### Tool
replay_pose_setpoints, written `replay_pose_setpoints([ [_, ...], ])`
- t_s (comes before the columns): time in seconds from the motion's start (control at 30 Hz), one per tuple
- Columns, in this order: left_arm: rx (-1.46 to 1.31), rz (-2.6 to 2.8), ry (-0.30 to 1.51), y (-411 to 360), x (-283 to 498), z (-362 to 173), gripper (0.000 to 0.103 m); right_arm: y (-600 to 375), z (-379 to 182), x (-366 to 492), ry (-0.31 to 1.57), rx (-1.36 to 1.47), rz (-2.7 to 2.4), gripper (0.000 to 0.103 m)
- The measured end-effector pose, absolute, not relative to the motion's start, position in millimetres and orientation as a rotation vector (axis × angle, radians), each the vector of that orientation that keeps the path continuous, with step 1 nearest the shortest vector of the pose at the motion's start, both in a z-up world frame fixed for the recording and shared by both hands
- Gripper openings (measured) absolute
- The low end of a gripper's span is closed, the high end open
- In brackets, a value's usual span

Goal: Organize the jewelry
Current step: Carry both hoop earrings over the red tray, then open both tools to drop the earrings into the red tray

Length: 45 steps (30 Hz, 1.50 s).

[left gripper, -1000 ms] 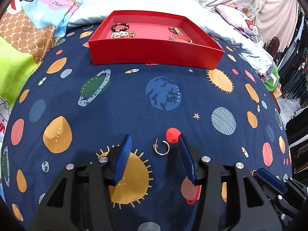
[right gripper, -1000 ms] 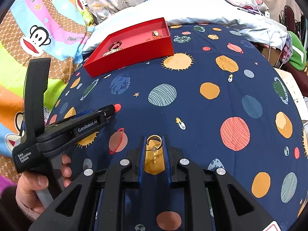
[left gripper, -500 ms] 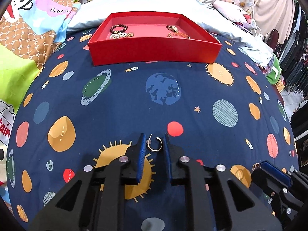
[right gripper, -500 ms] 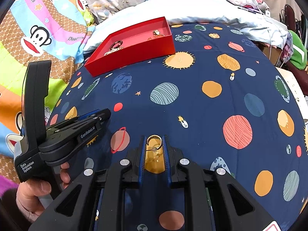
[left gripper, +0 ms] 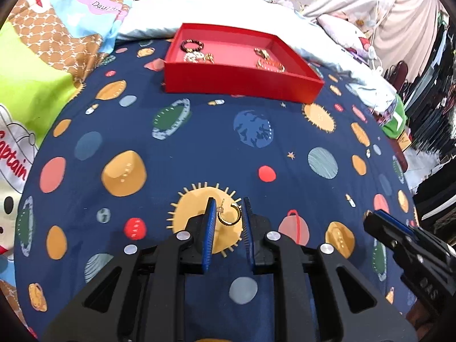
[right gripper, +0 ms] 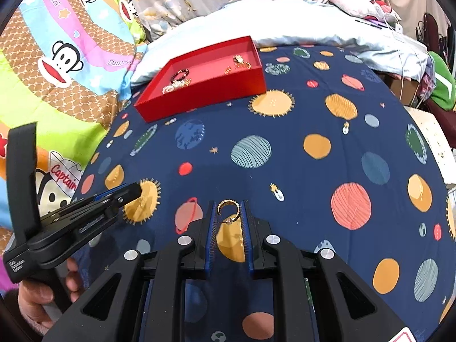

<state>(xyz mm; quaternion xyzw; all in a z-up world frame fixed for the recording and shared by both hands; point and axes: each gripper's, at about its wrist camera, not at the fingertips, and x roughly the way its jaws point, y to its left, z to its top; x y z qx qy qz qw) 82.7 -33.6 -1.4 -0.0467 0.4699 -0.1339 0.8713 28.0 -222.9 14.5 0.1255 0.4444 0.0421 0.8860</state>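
Left gripper (left gripper: pixel 228 213) nearly closed, pinching small gold hoop earring (left gripper: pixel 228 215), well short of red cardboard tray (left gripper: pixel 242 84). Right gripper (right gripper: pixel 228 213) likewise clamps gold hoop earring (right gripper: pixel 228 211). Light, stiff, slippery; grip across hoop sides.

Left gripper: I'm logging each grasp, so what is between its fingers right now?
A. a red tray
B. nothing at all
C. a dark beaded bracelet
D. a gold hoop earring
D: the left gripper has its blue fingers closed on a gold hoop earring, above the planet-print cloth.
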Motion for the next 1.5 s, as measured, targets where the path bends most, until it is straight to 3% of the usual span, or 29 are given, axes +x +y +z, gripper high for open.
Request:
replay_pose_setpoints([
  [0.43, -0.14, -0.277, 0.899, -10.9, 106.0, 41.3, 0.017, -218.1, 45.2, 73.9, 0.853, 0.252, 0.142, 0.016],
  [0.87, -0.16, -0.307, 0.827, -40.8, 241.1, 73.9, 0.017, -229.9, 74.9, 209.9, 0.779, 0.256, 0.172, 0.016],
  [1.4, -0.094, -0.279, 0.87, -75.5, 384.5, 46.7, 0.018, -227.5, 45.5, 367.0, 0.847, 0.232, 0.178, 0.016],
  [1.43, -0.09, -0.27, 0.87, -76.7, 387.1, 45.3, 0.02, -226.0, 44.1, 369.8, 0.846, 0.227, 0.175, 0.017],
  [1.5, -0.078, -0.25, 0.859, -77.7, 388.2, 44.0, 0.038, -223.3, 44.3, 371.9, 0.835, 0.204, 0.164, 0.022],
])
